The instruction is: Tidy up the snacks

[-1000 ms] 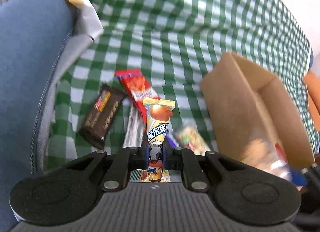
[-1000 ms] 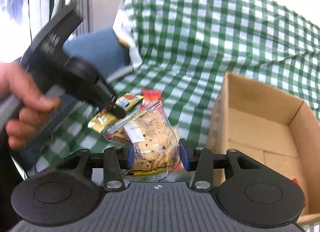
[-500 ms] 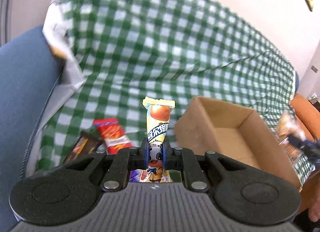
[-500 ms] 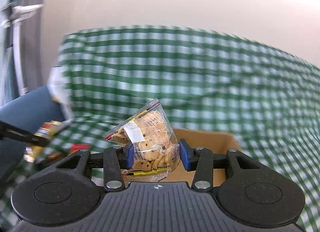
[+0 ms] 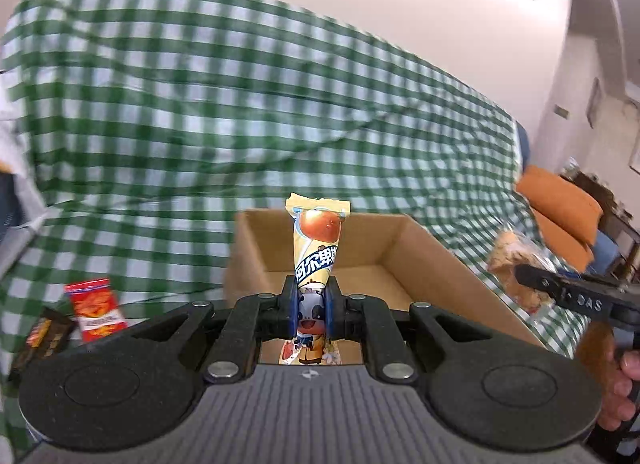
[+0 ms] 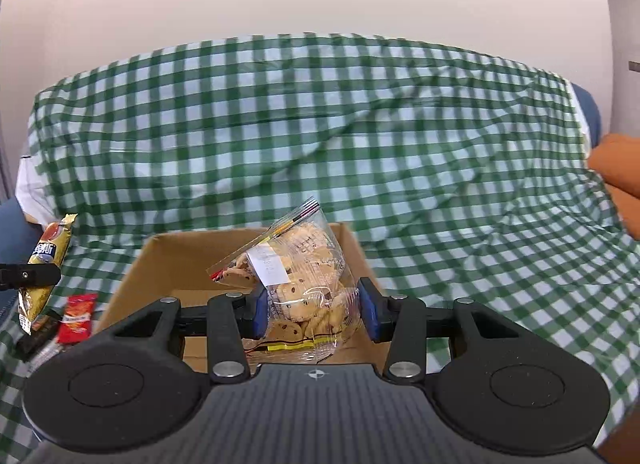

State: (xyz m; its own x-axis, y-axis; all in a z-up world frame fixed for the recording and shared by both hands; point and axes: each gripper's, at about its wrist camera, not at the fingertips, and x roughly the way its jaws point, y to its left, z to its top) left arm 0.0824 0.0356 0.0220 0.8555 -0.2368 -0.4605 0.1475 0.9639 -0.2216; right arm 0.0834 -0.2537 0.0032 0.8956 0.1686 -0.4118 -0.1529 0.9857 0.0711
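Four snack packets [image 5: 317, 248], one box [image 5: 436, 260]

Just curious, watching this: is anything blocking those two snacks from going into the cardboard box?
Nothing visible. The yellow snack stick in the left claw and the cookie bag in the right claw both face the open-topped cardboard box, whose visible floor looks bare.

Bright, even daylight; checked cloth [image 5: 200, 103] motion-blurred, fisheye bending the edges, corners vignetted.
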